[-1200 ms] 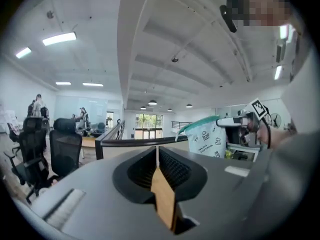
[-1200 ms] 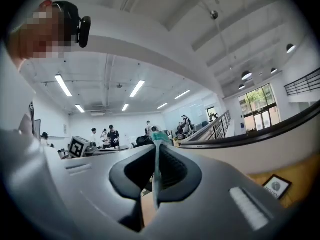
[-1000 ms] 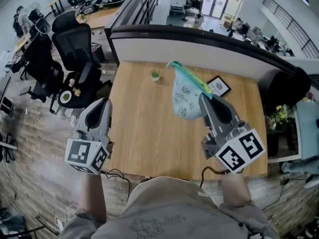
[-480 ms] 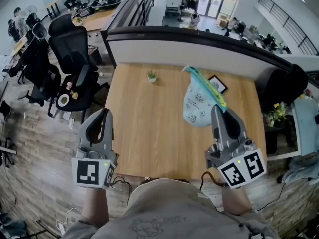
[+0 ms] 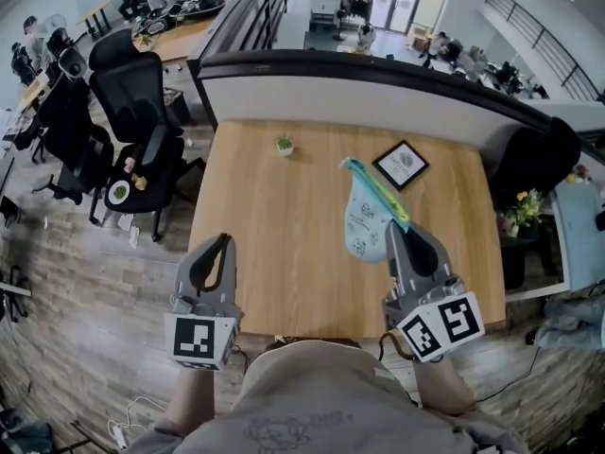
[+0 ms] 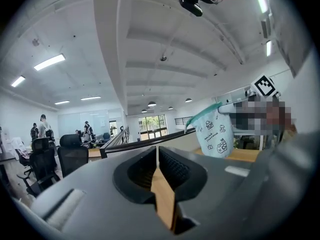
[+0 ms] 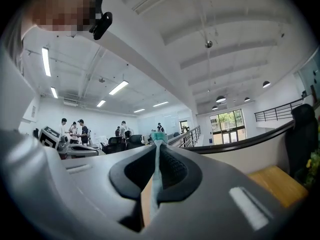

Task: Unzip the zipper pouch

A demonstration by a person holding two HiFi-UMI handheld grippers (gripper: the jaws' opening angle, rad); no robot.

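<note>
At the lower right of the head view, our right gripper (image 5: pixel 395 236) is clamped on the green zipper edge of the pouch (image 5: pixel 364 218), which hangs above the wooden table (image 5: pixel 274 206) just right of centre. At lower left, our left gripper (image 5: pixel 223 247) has its jaws pressed together on nothing. Since a second ago we have drawn the pouch lower, uncovering the picture frame (image 5: pixel 401 165), and the left gripper has shifted right.

Zipper pouch (image 5: pixel 364 218): soft pale-blue fabric, matt, printed cartoon figures, teal zip band. Table (image 5: pixel 274 225): light wood, smooth, satin grain. My right gripper (image 5: pixel 402 236) and my left gripper (image 5: pixel 220 244): grey matt plastic shells; pads (image 7: pixel 172 166) black, ribbed, rubbery-looking.
</note>
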